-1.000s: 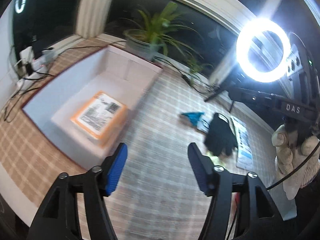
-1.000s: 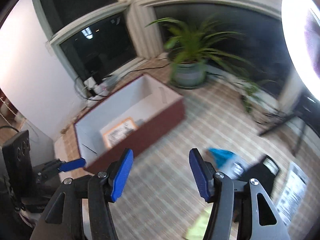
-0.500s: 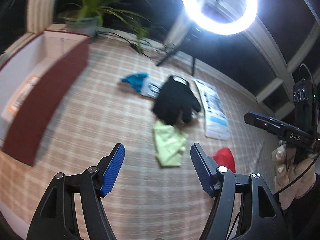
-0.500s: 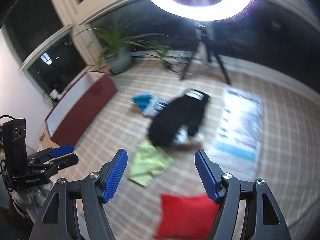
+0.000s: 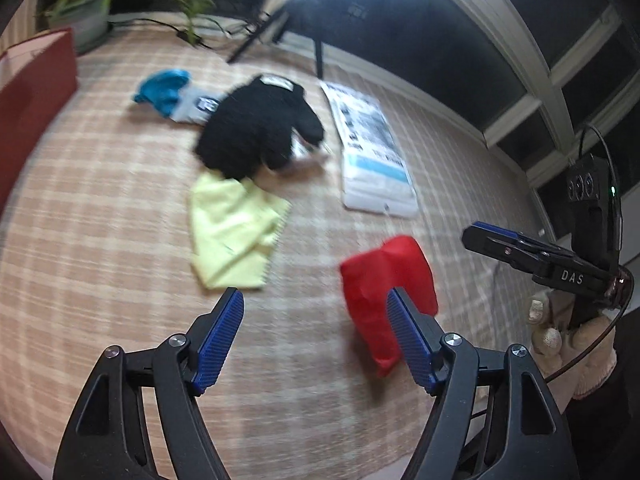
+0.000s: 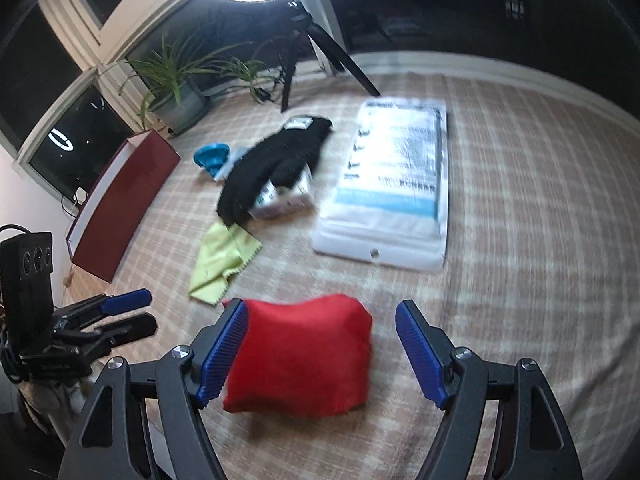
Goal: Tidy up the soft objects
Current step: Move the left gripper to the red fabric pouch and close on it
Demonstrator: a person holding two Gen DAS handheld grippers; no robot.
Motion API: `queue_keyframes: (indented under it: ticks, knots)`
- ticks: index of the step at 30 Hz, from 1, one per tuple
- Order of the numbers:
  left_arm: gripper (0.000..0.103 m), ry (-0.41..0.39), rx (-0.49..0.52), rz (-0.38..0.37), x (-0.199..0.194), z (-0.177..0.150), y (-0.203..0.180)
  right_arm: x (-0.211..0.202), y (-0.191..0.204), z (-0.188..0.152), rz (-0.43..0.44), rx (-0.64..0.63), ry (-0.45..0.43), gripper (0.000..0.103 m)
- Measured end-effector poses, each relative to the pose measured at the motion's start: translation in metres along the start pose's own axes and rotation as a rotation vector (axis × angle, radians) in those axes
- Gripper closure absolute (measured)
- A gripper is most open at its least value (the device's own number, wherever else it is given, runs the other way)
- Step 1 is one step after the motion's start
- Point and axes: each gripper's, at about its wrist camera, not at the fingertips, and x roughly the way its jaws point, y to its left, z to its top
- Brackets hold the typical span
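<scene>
A red soft pouch [image 6: 304, 356] lies on the checked mat, right under my right gripper [image 6: 320, 316], whose jaws are opening and stand apart from it. My left gripper [image 5: 315, 312] hovers beside the same pouch [image 5: 384, 280], its jaws opening too, with nothing between them. A yellow-green cloth [image 5: 232, 228] lies ahead of it. Behind the cloth a black fuzzy glove [image 5: 256, 128] is draped over a small box [image 6: 284, 200], and a blue soft thing [image 5: 162, 88] lies beyond it.
A flat white plastic package [image 6: 396, 184] lies to the right of the glove. A dark red box [image 6: 120, 204] with a white inside stands at the left. A potted plant [image 6: 176, 92] and a ring light's tripod [image 6: 304, 52] stand by the dark windows.
Both views have swung away from the red box to the soft things on the mat and sunk lower. Both pairs of jaws have widened. The red pouch now lies under the right gripper.
</scene>
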Motion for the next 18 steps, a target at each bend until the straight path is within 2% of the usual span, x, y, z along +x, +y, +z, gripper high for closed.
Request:
queue_keyframes:
  ticks: [9,18]
  knots:
    - [0.029,0.090,0.061,-0.024,0.046,-0.015,-0.039,0.026,-0.020,-0.015,0.070,0.065,0.082,0.031]
    - [0.029,0.115,0.046,-0.036,0.070,-0.019,-0.041,0.046,-0.030,-0.022,0.154,0.111,0.144,0.031]
